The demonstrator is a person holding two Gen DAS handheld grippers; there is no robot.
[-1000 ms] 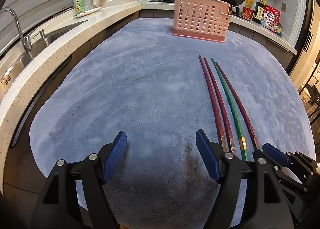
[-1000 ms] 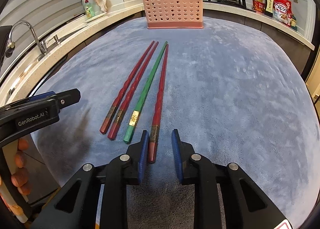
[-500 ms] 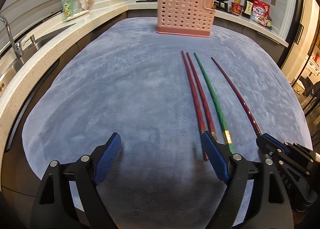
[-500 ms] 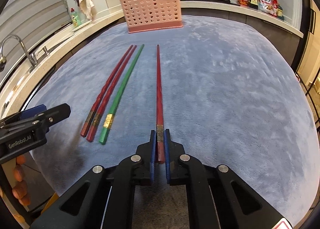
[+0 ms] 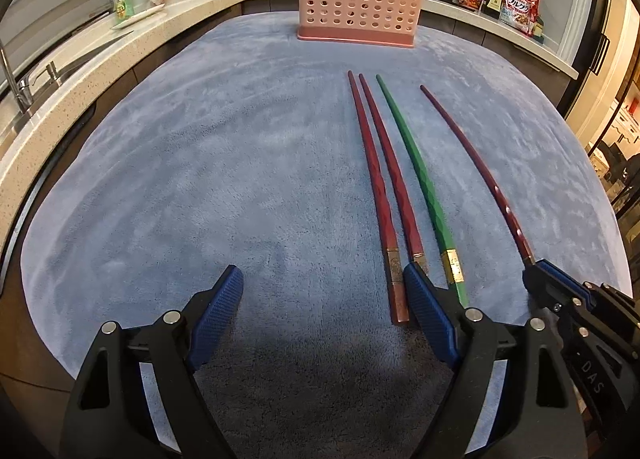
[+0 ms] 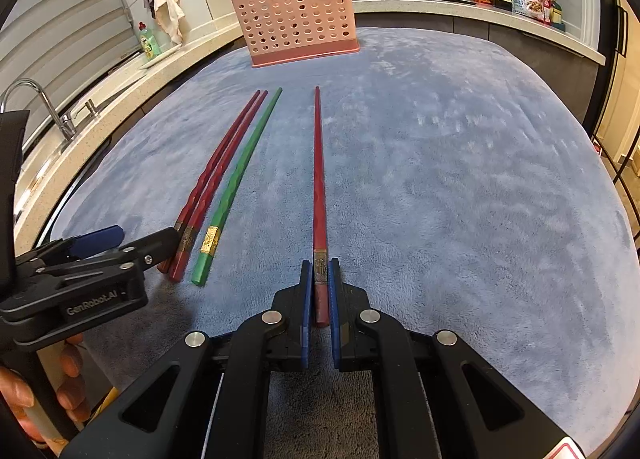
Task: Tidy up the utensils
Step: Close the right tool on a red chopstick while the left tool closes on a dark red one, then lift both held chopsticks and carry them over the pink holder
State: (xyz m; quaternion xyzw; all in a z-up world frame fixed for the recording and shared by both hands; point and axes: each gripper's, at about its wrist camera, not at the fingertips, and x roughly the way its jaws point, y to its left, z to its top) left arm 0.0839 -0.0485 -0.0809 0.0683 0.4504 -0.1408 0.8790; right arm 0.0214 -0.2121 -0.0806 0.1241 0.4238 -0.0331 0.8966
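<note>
1. The right tool [image 6: 318,291] pinches a dark red chopstick [image 6: 318,179] at its thick end, ready, I'd judge, for carrying to the pink utensil basket [image 6: 296,23].
2. The left tool [image 5: 320,311] hangs spread beside the green chopstick [image 5: 416,175] and two red chopsticks [image 5: 380,179] lying together on the worktop's blue mat [image 5: 200,179].

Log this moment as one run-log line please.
right gripper: shut on red chopstick | left gripper: open, empty | on mat: two red, green chopstick | holder: far end

Two handheld grippers, angled downward
Left gripper [image 5: 322,305] jaws wide apart; right gripper [image 6: 319,291] jaws clamped shut; fingers [image 6: 68,379] wrap the left handle
</note>
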